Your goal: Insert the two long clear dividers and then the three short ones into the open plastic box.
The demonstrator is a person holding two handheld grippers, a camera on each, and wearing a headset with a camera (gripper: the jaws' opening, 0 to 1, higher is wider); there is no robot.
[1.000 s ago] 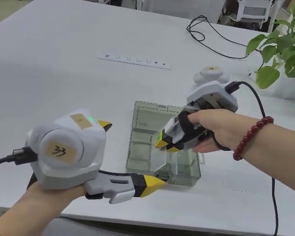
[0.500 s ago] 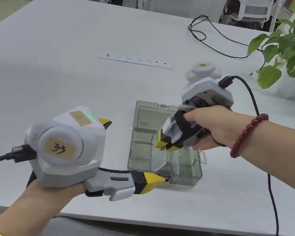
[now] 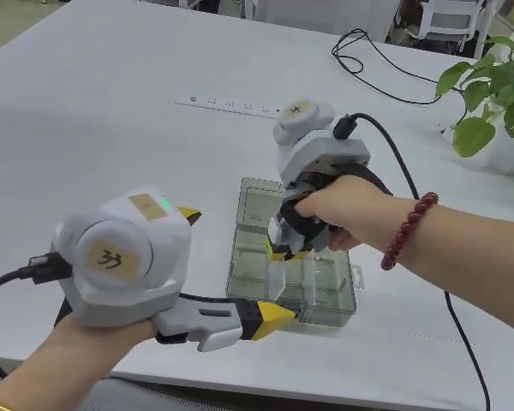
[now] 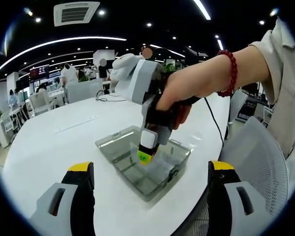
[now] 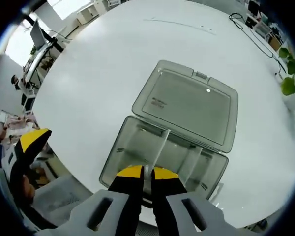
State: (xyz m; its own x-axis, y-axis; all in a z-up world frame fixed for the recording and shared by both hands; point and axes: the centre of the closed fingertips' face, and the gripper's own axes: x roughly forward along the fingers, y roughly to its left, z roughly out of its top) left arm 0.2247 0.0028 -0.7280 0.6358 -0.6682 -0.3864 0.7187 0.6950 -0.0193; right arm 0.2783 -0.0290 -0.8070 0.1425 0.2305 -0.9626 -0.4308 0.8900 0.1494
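One clear divider (image 5: pixel 158 142) stands upright in the tray of the open plastic box (image 5: pixel 113 150). The right gripper (image 5: pixel 143 172) pinches its top edge, jaws pressed nearly together on it. Thin, stiff and slick, the divider looks light, but it would probably skid or crack if squeezed off-centre, so the middle of the top edge seems the safest hold. The right hand (image 3: pixel 347 214) points its gripper steeply down over the box. The left gripper (image 4: pixel 150 167) hovers near the box's front side, jaws spread wide and empty.
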